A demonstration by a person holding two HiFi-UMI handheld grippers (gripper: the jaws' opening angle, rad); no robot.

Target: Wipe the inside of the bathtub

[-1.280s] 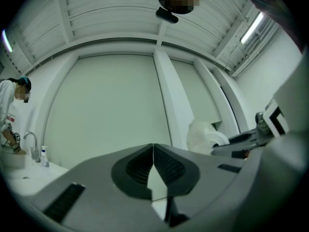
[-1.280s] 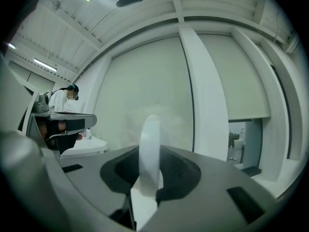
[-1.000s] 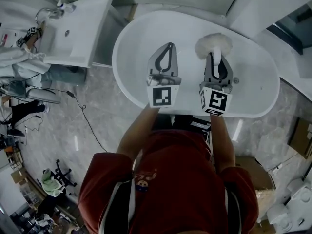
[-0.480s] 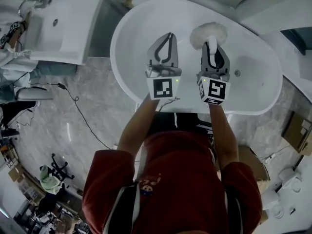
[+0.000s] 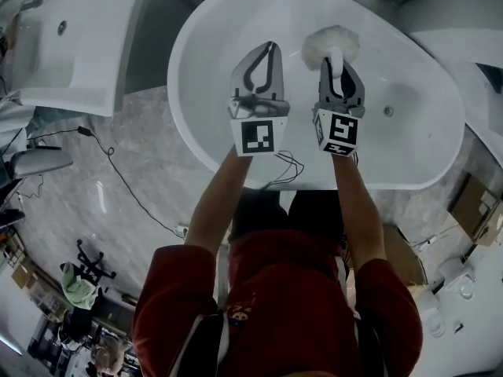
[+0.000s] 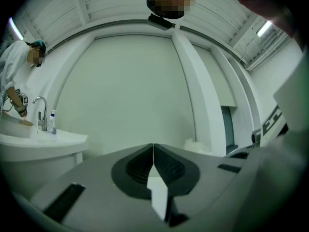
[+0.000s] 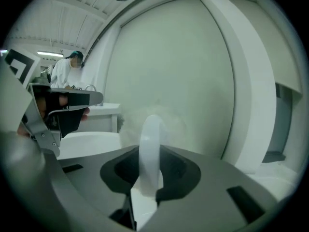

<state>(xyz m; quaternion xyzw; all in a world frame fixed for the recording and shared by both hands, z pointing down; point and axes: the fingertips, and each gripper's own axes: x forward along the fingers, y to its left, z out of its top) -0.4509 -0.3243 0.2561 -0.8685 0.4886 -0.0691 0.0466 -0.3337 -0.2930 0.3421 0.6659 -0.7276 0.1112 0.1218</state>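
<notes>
The white oval bathtub (image 5: pixel 212 53) fills the top of the head view, standing on the grey marble floor (image 5: pixel 134 179), and both tools are out over its basin. On one side the right gripper (image 5: pixel 338 60) has its jaws clamped on the white plastic handle (image 7: pixel 150 139) of a fluffy white brush (image 5: pixel 331 44). The right gripper view shows that handle pinched squarely between them, with the fuzzy head a blur just past it. That brush head sits over the far inner side of the tub, near the middle; whether it touches the surface, I can't tell. The left gripper (image 5: pixel 269 49) hovers just beside it, jaws pressed together on nothing, the tips meeting in one clean line in the left gripper view. Off to the left, apart from the tub, stands a white rectangular washbasin (image 5: pixel 63 53). The person in the red top (image 5: pixel 275 320) leans in at the near rim, both arms stretched forward.
</notes>
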